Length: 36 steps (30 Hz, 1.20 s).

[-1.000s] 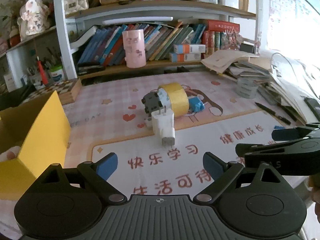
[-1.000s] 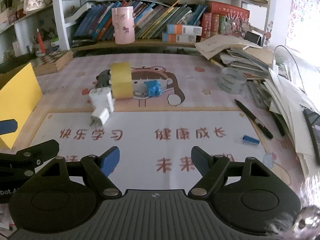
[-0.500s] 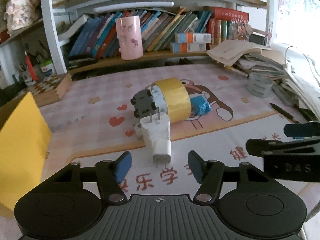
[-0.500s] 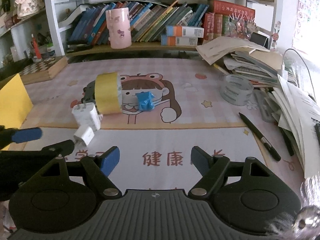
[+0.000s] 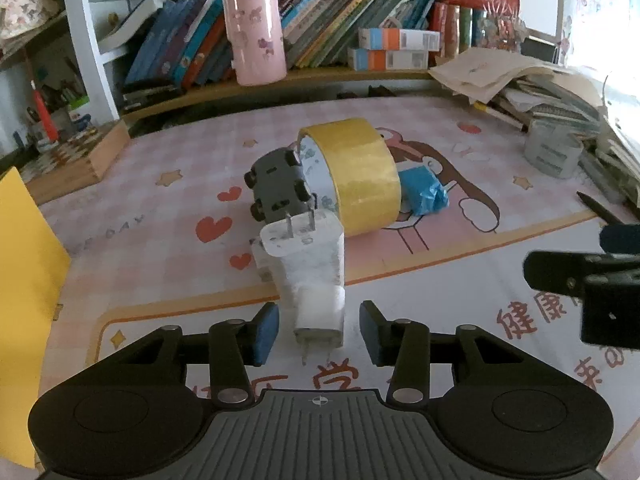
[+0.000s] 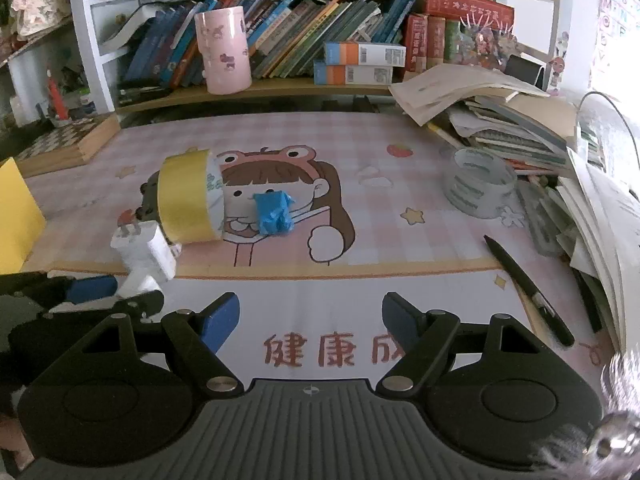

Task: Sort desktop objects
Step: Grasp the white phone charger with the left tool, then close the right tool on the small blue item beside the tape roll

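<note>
Home study desk, likely a child's. Worktop (image 6: 400, 280) carries a pink cartoon mat (image 6: 360, 152) printed with Chinese characters. Behind the mat: white shelf unit (image 6: 92, 60) packed with leaning books (image 6: 304, 32), pink patterned cup (image 6: 224, 50) in front of them. Right of the mat: loose paper and notebook pile (image 6: 500, 112). Far left of the shelf: what looks like a chessboard box (image 6: 68, 140), blurry.

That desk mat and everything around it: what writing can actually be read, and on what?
"健康成": red print on the desk mat, near edge.
"学": red print on the desk mat, partly hidden behind the left claw.
Book spines, boxes, wall chart: too small or blurred to read.
</note>
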Available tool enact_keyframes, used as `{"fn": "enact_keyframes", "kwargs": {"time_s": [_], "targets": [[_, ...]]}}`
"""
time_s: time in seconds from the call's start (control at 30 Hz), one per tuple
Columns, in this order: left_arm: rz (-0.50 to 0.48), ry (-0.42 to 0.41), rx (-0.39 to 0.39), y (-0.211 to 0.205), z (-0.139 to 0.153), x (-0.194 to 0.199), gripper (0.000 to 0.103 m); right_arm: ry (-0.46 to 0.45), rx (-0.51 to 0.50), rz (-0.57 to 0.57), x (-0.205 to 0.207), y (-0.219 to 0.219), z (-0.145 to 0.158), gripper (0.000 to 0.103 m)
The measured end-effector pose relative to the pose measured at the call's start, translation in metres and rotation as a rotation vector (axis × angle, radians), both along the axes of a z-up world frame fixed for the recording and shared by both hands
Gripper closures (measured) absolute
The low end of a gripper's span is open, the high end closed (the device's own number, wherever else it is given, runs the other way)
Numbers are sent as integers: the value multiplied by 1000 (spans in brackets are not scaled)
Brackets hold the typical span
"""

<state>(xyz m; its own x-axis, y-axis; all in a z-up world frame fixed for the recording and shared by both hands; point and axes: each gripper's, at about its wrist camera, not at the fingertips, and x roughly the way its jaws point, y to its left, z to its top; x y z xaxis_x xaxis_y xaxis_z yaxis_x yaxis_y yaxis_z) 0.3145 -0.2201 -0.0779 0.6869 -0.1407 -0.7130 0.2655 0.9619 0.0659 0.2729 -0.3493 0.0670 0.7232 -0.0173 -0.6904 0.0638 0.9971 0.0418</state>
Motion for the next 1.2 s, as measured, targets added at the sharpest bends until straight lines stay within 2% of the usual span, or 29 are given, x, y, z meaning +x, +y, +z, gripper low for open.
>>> {"fn": "enact_keyframes", "kwargs": {"time_s": [0.2,0.23,0.4,0.57,0.63,0.77,0.97,1.07,1.2], "targets": [[2,22,-5,-1,-6,6,72,-3,-13,27,22,1,-4,26],[0,23,-10,-1,-6,6,78,-7,-20,36,26,2,-5,26],[12,29,-36,5,-3,4,78,-23,-53,88,54,3,-11,29],[32,27,-94,17,15,-2,78,-33,-38,132,87,3,-19,32],[42,25,-115,23,22,-7,78,-26,-33,155,100,4,-24,39],[66,24,-142,35,33,-17,78,-3,-29,182,122,5,-35,47],[78,42,-146,45,41,-30,78,26,-5,203,137,5,-46,61],[84,36,-143,50,45,-32,78,12,-8,212,137,4,-46,75],[83,24,-148,53,49,-32,78,10,-7,199,136,2,-45,77]]}}
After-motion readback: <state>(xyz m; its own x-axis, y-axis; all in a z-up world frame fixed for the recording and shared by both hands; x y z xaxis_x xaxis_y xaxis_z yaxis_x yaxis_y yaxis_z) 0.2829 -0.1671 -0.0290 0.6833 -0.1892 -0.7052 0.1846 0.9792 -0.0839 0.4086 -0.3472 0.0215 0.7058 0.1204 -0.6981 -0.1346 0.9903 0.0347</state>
